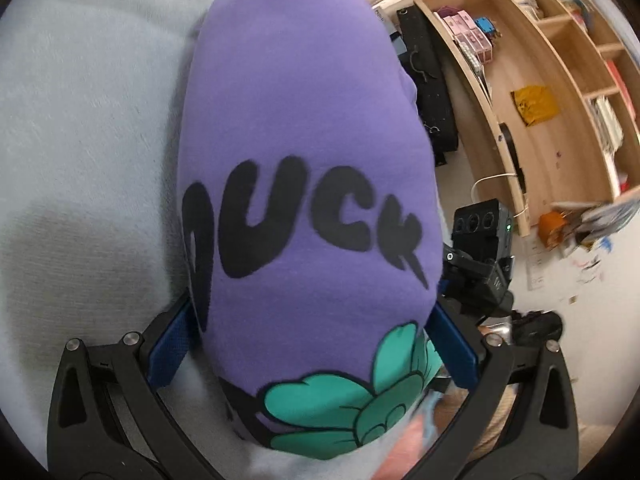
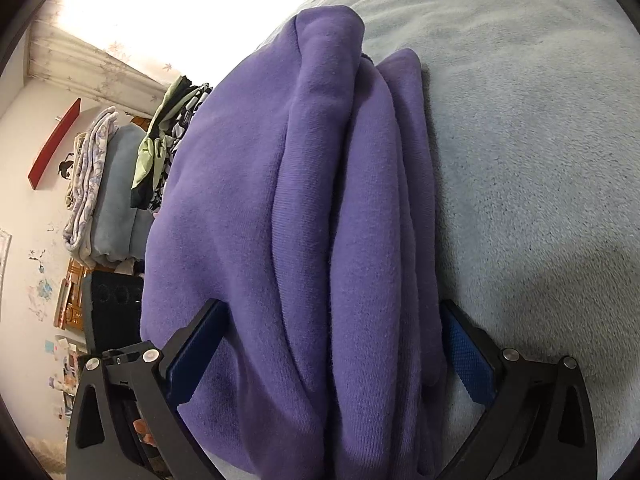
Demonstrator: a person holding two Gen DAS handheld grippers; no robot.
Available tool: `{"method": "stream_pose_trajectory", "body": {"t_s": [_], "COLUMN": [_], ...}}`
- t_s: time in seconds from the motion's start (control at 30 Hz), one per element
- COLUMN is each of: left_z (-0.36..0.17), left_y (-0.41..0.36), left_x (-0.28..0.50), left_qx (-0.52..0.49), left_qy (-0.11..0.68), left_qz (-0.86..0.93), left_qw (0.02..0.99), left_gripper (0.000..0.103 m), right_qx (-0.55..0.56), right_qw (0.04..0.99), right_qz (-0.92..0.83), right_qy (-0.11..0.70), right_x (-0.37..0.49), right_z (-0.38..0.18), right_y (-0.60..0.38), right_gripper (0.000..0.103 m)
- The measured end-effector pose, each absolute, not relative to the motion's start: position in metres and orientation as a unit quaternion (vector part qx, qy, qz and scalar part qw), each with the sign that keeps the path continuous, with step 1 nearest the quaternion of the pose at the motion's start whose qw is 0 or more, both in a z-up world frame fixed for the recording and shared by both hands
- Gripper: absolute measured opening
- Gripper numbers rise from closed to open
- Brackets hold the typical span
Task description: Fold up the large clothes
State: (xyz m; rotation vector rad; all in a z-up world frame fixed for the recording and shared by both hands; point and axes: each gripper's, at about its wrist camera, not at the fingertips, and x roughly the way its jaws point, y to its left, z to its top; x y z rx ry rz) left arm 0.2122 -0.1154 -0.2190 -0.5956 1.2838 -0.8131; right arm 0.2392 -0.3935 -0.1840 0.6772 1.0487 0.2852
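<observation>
Fingers (image 1: pixel 172 344) of our left gripper (image 1: pixel 312 344) and right gripper (image 2: pixel 332 340) clamp the folded purple sweatshirt (image 1: pixel 304 128) above the pale blanket (image 2: pixel 540 140); next, we judge, set it down flat.

The folded sweatshirt (image 1: pixel 304 184) lies on the blanket (image 1: pixel 80 128), between the jaws of the left gripper (image 1: pixel 314 344) and, at its other side, the right gripper (image 2: pixel 332 344). A bookshelf (image 1: pixel 560 92) stands to its right, stacked bedding (image 2: pixel 108 184) beyond.
</observation>
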Motion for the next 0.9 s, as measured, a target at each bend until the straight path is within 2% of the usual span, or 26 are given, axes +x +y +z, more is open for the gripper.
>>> {"method": "stream_pose_trajectory", "body": {"t_s": [0.13, 0.17, 0.23, 0.3, 0.4, 0.77, 0.9], "left_z": [-0.221, -0.219, -0.215, -0.205, -0.188, -0.125, -0.106], "left_y": [-0.130, -0.134, -0.142, -0.150, -0.152, -0.136, -0.104], "left_x": [0.217, 0.219, 0.220, 0.218, 0.212, 0.198, 0.183], "left_qx": [-0.261, -0.258, -0.247, -0.223, -0.198, -0.162, -0.155], "left_qy": [0.563, 0.562, 0.560, 0.553, 0.541, 0.497, 0.483], "left_qz": [-0.361, -0.358, -0.350, -0.339, -0.336, -0.332, -0.328], "left_qw": [0.695, 0.699, 0.709, 0.727, 0.745, 0.785, 0.797], "left_gripper": [0.103, 0.103, 0.103, 0.100, 0.096, 0.092, 0.092], "right_qx": [0.317, 0.318, 0.325, 0.320, 0.285, 0.262, 0.263], "right_qw": [0.808, 0.809, 0.807, 0.814, 0.836, 0.861, 0.862], "right_qz": [0.131, 0.133, 0.148, 0.152, 0.147, 0.162, 0.175], "right_qy": [0.479, 0.477, 0.471, 0.461, 0.446, 0.405, 0.398], "right_x": [0.237, 0.236, 0.235, 0.232, 0.226, 0.206, 0.196], "right_z": [-0.182, -0.181, -0.180, -0.175, -0.160, -0.129, -0.121], "right_y": [-0.389, -0.389, -0.388, -0.385, -0.375, -0.327, -0.307], "right_gripper": [0.101, 0.098, 0.083, 0.063, 0.051, 0.046, 0.045]}}
